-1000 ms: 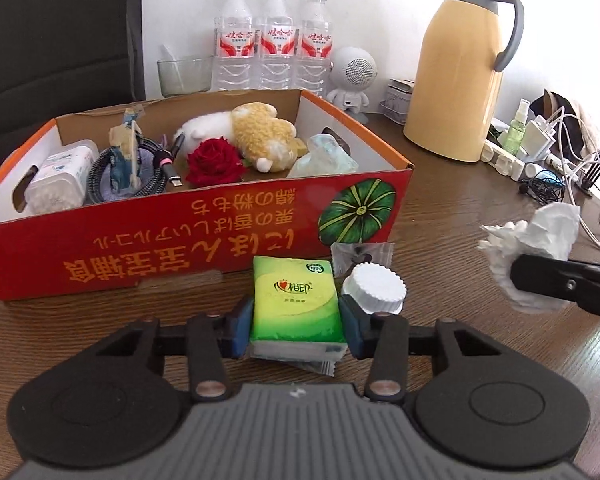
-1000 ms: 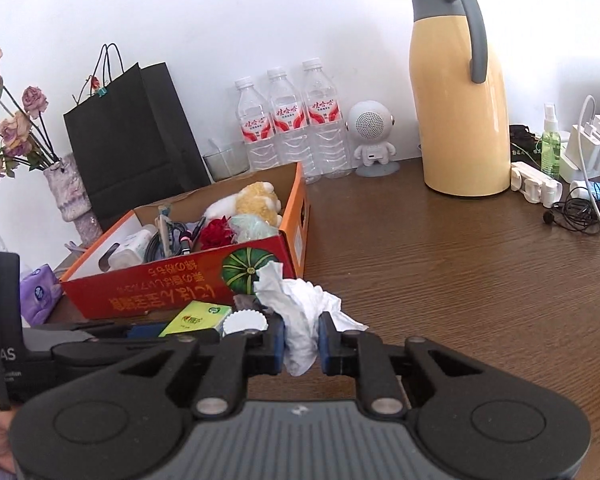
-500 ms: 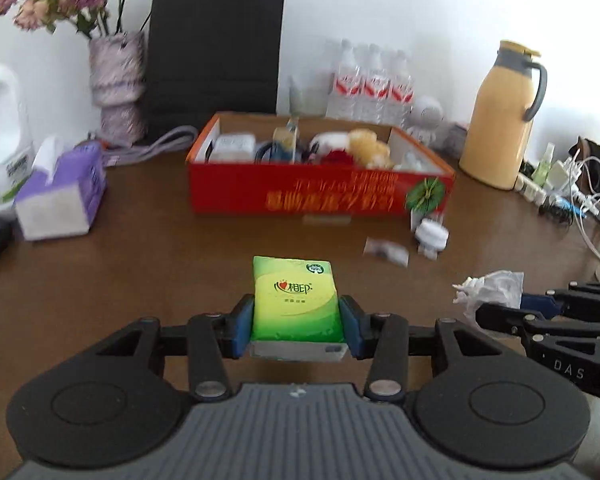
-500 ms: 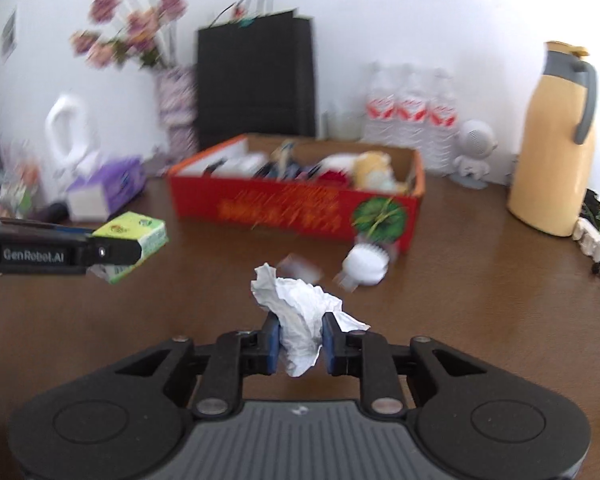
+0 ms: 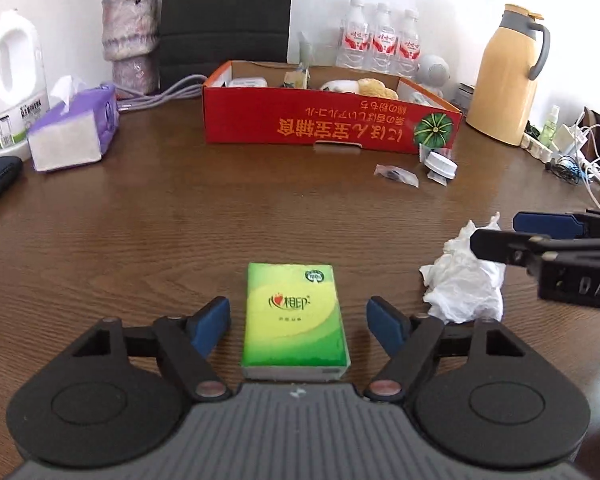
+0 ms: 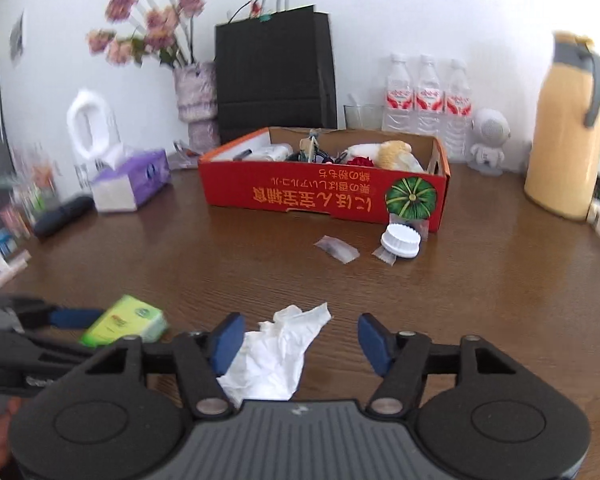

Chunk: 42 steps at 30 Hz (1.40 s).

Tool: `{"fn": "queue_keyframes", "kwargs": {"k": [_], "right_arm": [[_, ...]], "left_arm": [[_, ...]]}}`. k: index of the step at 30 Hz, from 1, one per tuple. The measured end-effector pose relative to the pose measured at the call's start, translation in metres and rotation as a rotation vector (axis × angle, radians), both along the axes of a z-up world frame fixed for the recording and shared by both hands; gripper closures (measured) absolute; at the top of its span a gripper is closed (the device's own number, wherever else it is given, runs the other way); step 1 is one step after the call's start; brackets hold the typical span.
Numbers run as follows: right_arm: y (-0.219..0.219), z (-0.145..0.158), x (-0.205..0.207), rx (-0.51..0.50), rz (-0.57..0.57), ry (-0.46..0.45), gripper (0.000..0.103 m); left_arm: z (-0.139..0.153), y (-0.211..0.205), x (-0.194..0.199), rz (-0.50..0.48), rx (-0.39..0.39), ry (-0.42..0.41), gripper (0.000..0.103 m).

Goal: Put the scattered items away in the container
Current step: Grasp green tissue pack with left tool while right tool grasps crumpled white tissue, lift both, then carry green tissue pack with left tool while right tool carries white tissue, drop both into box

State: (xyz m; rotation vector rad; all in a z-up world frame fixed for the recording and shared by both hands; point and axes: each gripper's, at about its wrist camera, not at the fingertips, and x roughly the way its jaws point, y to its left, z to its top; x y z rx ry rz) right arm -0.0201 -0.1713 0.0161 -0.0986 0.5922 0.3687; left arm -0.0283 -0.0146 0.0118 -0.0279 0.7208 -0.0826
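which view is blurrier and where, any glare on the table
Right wrist view: softer, with the flowers and left-edge clutter smeared and a pale sheen on the table at right. Left wrist view: sharp on the green tissue pack, with fisheye bending at the edges and faint glare mid-table.

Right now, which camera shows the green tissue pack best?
The left wrist view: the green tissue pack lies flat on the table, printed face up and sharp, between the left gripper's opening jaws, untouched. The right wrist view shows only a blurred corner, partly behind that gripper's fingers.
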Motion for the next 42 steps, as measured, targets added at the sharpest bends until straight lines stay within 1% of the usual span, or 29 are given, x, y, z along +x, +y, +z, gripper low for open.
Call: {"fn": "queue_keyframes", "kwargs": {"k": [1, 2, 4, 5, 6, 7, 8, 9, 10, 11, 13, 14, 15, 17, 19, 22, 25, 27, 29, 31, 33, 35, 37, 39, 41, 42], "right_arm": [[0.006, -0.001, -0.003, -0.015, 0.024, -0.011, 0.043], [0.010, -0.001, -0.006, -0.018, 0.046, -0.022, 0.047], [0.015, -0.001, -0.012, -0.040, 0.069, -0.044, 0.047], [0.019, -0.002, -0.013, -0.064, 0.073, -0.053, 0.047], [0.021, -0.004, -0.013, -0.087, 0.078, -0.053, 0.047], [0.023, -0.007, -0.012, -0.103, 0.086, -0.038, 0.047], [0.025, -0.010, -0.009, -0.112, 0.085, -0.019, 0.049], [0.026, -0.013, -0.007, -0.116, 0.081, 0.000, 0.055], [0.025, -0.017, -0.003, -0.116, 0.081, 0.021, 0.057], [0.024, -0.021, 0.000, -0.107, 0.082, 0.039, 0.064], [0.020, -0.024, 0.002, -0.065, 0.081, 0.060, 0.070], [0.019, -0.025, 0.003, -0.047, 0.085, 0.069, 0.076], [0.019, -0.027, 0.002, -0.042, 0.089, 0.072, 0.078], [0.022, -0.027, 0.000, -0.066, 0.075, 0.060, 0.081], [0.024, -0.020, -0.001, -0.075, 0.034, 0.028, 0.082], [0.014, 0.006, 0.008, -0.009, -0.039, -0.032, 0.082], [0.005, 0.025, 0.019, 0.023, -0.103, -0.067, 0.081], [-0.002, 0.032, 0.013, 0.058, -0.116, -0.101, 0.081], [-0.009, 0.032, -0.003, 0.109, -0.101, -0.152, 0.080], [-0.014, 0.024, -0.022, 0.139, -0.126, -0.177, 0.080], [-0.018, 0.012, -0.039, 0.162, -0.173, -0.170, 0.080], [-0.022, 0.002, -0.054, 0.176, -0.193, -0.150, 0.080], [-0.024, -0.001, -0.054, 0.175, -0.197, -0.135, 0.080], [-0.022, 0.004, -0.038, 0.184, -0.184, -0.122, 0.080], [-0.019, 0.020, -0.015, 0.193, -0.165, -0.163, 0.080], [-0.017, 0.031, -0.001, 0.189, -0.158, -0.204, 0.080]], "left_arm": [[0.000, 0.000, 0.000, 0.000, -0.004, -0.001, 0.027], [0.000, 0.002, 0.000, 0.003, -0.012, -0.004, 0.030], [-0.001, 0.004, 0.001, 0.010, -0.022, -0.006, 0.036], [-0.001, 0.005, 0.002, 0.018, -0.022, -0.008, 0.041], [-0.001, 0.006, 0.002, 0.023, -0.022, -0.011, 0.047], [-0.001, 0.007, 0.003, 0.021, -0.021, -0.013, 0.048], [-0.001, 0.007, 0.004, 0.017, -0.022, -0.014, 0.052], [-0.001, 0.007, 0.004, 0.015, -0.024, -0.016, 0.055], [-0.001, 0.008, 0.005, 0.012, -0.024, -0.017, 0.055], [-0.001, 0.008, 0.005, 0.009, -0.024, -0.019, 0.056], [-0.001, 0.007, 0.004, 0.009, -0.025, -0.020, 0.056], [-0.001, 0.006, 0.004, 0.009, -0.018, -0.021, 0.056], [0.000, 0.005, 0.003, 0.011, -0.008, -0.023, 0.057], [0.004, 0.002, 0.004, 0.022, 0.000, -0.041, 0.057], [0.017, 0.002, 0.007, 0.024, -0.004, -0.091, 0.057], [0.046, 0.002, 0.020, 0.040, -0.026, -0.201, 0.057], [0.063, -0.002, 0.029, 0.074, -0.003, -0.259, 0.057], [0.069, -0.005, 0.018, 0.079, 0.019, -0.319, 0.057], [0.065, -0.006, -0.002, 0.099, 0.053, -0.377, 0.056], [0.055, -0.005, -0.025, 0.132, 0.064, -0.387, 0.056], [0.045, -0.004, -0.045, 0.131, 0.037, -0.356, 0.056], [0.041, -0.001, -0.053, 0.123, 0.035, -0.320, 0.057], [0.042, 0.004, -0.046, 0.128, 0.029, -0.309, 0.057], [0.049, 0.009, -0.026, 0.117, 0.014, -0.311, 0.057], [0.064, 0.012, 0.004, 0.096, 0.002, -0.354, 0.057], [0.074, 0.011, 0.023, 0.099, 0.010, -0.384, 0.056]]}}
